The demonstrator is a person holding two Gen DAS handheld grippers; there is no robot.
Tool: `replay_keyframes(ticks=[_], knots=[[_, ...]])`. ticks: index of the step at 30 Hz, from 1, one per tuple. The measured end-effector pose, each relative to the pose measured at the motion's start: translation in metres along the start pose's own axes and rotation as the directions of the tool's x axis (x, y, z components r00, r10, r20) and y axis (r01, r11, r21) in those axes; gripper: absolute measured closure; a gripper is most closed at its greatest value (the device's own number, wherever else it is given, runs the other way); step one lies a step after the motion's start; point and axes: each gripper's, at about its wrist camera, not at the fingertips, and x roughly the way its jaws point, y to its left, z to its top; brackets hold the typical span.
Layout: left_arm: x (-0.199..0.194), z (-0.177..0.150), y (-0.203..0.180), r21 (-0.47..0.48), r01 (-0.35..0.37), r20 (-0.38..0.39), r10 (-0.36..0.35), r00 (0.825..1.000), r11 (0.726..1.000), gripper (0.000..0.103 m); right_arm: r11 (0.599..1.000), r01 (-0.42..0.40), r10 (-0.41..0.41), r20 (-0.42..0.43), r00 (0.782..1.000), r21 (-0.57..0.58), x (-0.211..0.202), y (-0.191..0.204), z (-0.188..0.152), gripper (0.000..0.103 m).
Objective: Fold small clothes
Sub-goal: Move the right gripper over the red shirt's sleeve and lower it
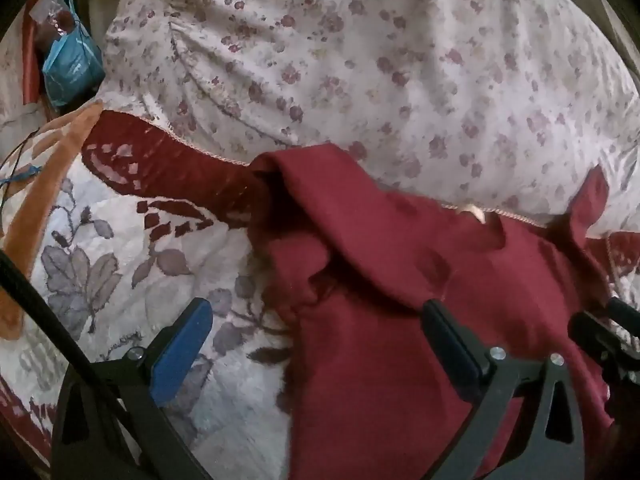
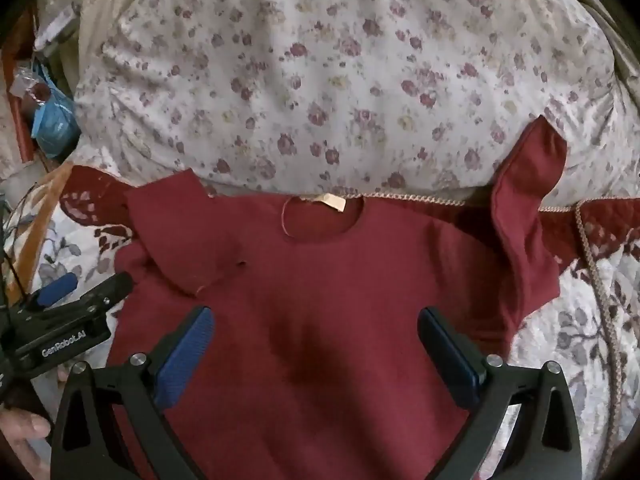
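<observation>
A large floral pillow (image 2: 340,80) fills the far side of a bed, its lower edge just behind a dark red long-sleeved top (image 2: 320,320). The bed is covered by a quilted bedspread (image 2: 580,340) printed with grey leaves and bordered in dark red with braided trim. Off to the left lie a blue packet (image 1: 72,68) and some thin cords.

The top lies spread on the bedspread, neckline toward the pillow, a pale label (image 2: 332,201) showing inside the collar. One sleeve is folded in over the chest; the other sticks up against the pillow.

The right hand-held gripper (image 2: 316,352) hovers over the top's chest, jaws wide apart and empty. The left hand-held gripper (image 1: 320,340) is at the garment's left edge, jaws also spread, holding nothing.
</observation>
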Motion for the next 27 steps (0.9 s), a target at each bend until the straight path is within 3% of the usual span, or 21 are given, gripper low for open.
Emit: replay_keyframes(ticks=[11, 22, 27], knots=[[0.018, 0.0, 0.01, -0.007, -0.003, -0.038, 0.003, 0.999, 1.0, 0.0, 1.0, -0.019, 0.019, -0.028, 0.999, 0.003, 0.029, 0.008, -0.001, 0.0], [0.011, -0.006, 0.011, -0.002, 0.025, 0.0, -0.025, 1.0, 1.0, 0.0, 0.999, 0.027, -0.026, -0.027, 0.999, 0.021, 0.034, 0.008, -0.005, 0.0], [0.014, -0.006, 0.016, -0.012, 0.009, -0.046, -0.01, 0.999, 1.0, 0.0, 1.0, 0.011, -0.011, -0.051, 0.999, 0.003, 0.036, 0.014, -0.005, 0.0]])
